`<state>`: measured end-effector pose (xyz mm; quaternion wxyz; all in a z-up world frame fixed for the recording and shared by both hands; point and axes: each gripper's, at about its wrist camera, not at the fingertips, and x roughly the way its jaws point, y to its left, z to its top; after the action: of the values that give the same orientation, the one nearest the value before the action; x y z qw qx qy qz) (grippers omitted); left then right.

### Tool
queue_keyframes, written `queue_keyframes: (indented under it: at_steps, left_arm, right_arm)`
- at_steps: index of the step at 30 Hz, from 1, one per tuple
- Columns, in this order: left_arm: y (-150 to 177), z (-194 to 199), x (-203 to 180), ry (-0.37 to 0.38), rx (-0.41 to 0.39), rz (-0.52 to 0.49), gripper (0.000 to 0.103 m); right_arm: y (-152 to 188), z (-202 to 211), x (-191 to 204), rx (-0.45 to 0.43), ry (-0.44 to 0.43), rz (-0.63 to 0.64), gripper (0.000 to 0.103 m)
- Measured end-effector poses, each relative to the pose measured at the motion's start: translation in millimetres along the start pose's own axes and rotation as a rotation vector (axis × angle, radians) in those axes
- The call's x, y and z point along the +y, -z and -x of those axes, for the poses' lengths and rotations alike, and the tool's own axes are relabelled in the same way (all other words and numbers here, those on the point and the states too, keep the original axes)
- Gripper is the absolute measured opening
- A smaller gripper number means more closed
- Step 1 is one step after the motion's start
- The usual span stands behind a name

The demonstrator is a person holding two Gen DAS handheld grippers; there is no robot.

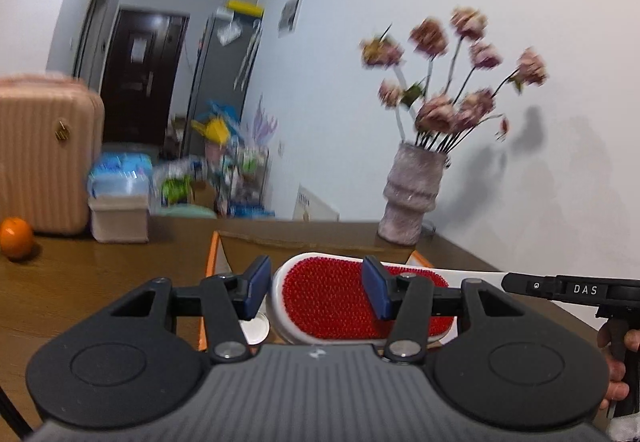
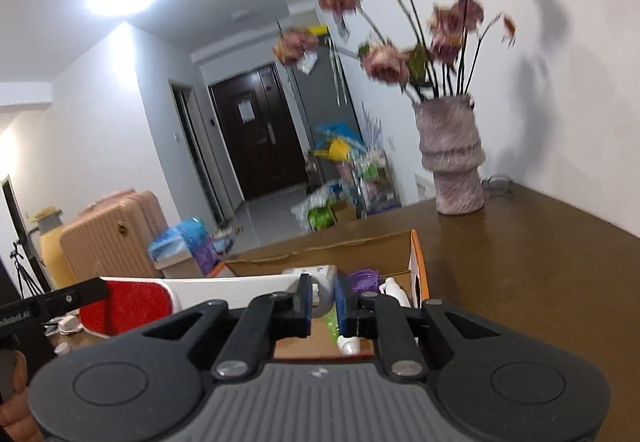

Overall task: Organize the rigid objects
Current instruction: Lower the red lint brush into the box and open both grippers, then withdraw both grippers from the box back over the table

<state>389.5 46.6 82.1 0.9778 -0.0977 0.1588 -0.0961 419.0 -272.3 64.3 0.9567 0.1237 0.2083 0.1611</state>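
A white lint brush with a red bristle pad [image 1: 340, 298] hangs over an open cardboard box with orange edges [image 1: 214, 254]. My right gripper [image 2: 323, 300] is shut on the brush's white handle [image 2: 240, 292], and the red pad [image 2: 132, 304] sticks out to the left. My left gripper [image 1: 316, 288] is open, with its fingers either side of the red pad, not closed on it. In the right wrist view the box [image 2: 416, 262] holds a purple lid [image 2: 363, 280], a white bottle [image 2: 394, 290] and other small items.
A grey vase of dried pink flowers [image 1: 412, 194] stands on the wooden table [image 2: 520, 262] behind the box, near the wall. An orange [image 1: 16, 238] lies at the table's left. A pink suitcase [image 1: 44, 154] and cluttered boxes stand beyond the table.
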Motion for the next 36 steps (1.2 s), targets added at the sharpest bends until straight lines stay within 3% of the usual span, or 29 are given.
queue_keyframes:
  at_steps: [9, 16, 20, 23, 26, 30, 36]
  left_arm:
    - [19.1, -89.9, 25.2, -0.016, 0.206, 0.021, 0.051]
    - [39.2, -110.2, 29.6, -0.013, 0.305, -0.042, 0.054]
    - [39.4, -110.2, 24.2, -0.018, 0.333, -0.088, 0.059]
    - [30.3, -103.6, 19.2, -0.033, 0.328, -0.109, 0.061]
    - [15.2, -88.7, 14.8, -0.037, 0.302, -0.128, 0.07]
    - [-10.8, -64.8, 2.7, -0.068, 0.251, -0.176, 0.086]
    - [-41.2, -30.6, -11.1, -0.122, 0.172, -0.172, 0.093]
  right_arm:
    - [1.5, -102.5, -34.9, 0.254, 0.043, -0.041, 0.013]
    - [13.6, -127.9, -17.1, 0.395, 0.115, 0.185, 0.013]
    - [7.2, -135.7, -15.5, 0.453, 0.096, 0.211, 0.021]
    - [-3.4, -135.6, -18.5, 0.465, 0.104, 0.195, 0.024]
    - [-18.5, -128.6, -16.8, 0.46, 0.107, 0.183, 0.026]
    - [-39.3, -110.2, -7.8, 0.423, 0.112, 0.188, 0.036]
    - [-60.5, -69.5, 16.8, 0.346, 0.087, 0.205, 0.052]
